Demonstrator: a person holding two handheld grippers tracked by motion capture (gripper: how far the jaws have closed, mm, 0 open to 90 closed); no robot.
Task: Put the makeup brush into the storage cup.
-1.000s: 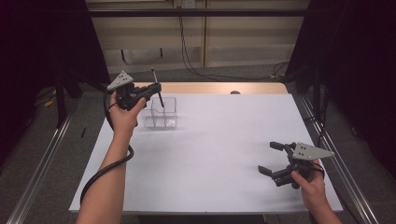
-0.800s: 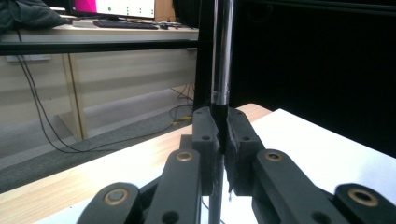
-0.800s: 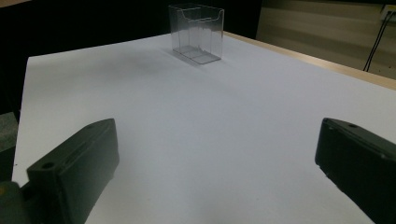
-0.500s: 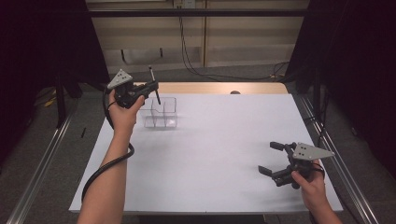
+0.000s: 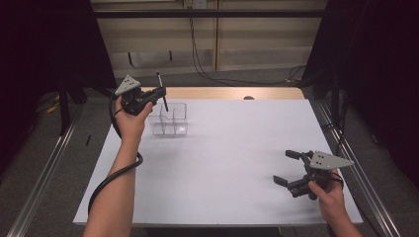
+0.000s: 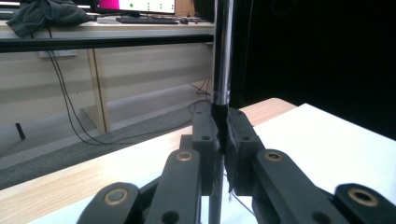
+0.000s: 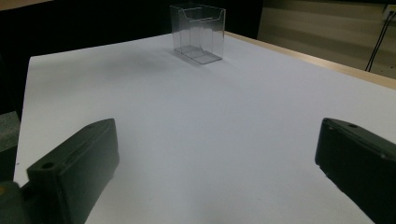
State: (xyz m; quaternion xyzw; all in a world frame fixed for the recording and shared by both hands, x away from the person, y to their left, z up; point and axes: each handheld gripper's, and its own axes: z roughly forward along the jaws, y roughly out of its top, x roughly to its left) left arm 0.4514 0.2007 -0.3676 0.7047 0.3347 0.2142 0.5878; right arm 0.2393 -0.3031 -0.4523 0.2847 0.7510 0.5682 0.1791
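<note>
High view: left gripper [image 5: 160,94] clamps one pen [image 5: 161,91], right gripper [image 5: 291,168] gapes, one clear box [image 5: 170,121].

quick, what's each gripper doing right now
Left gripper: shut on a dark pen, held upright above the clear box.
Right gripper: open, empty.

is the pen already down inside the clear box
No, the left tool holds the pen upright in the air above the clear box.
</note>
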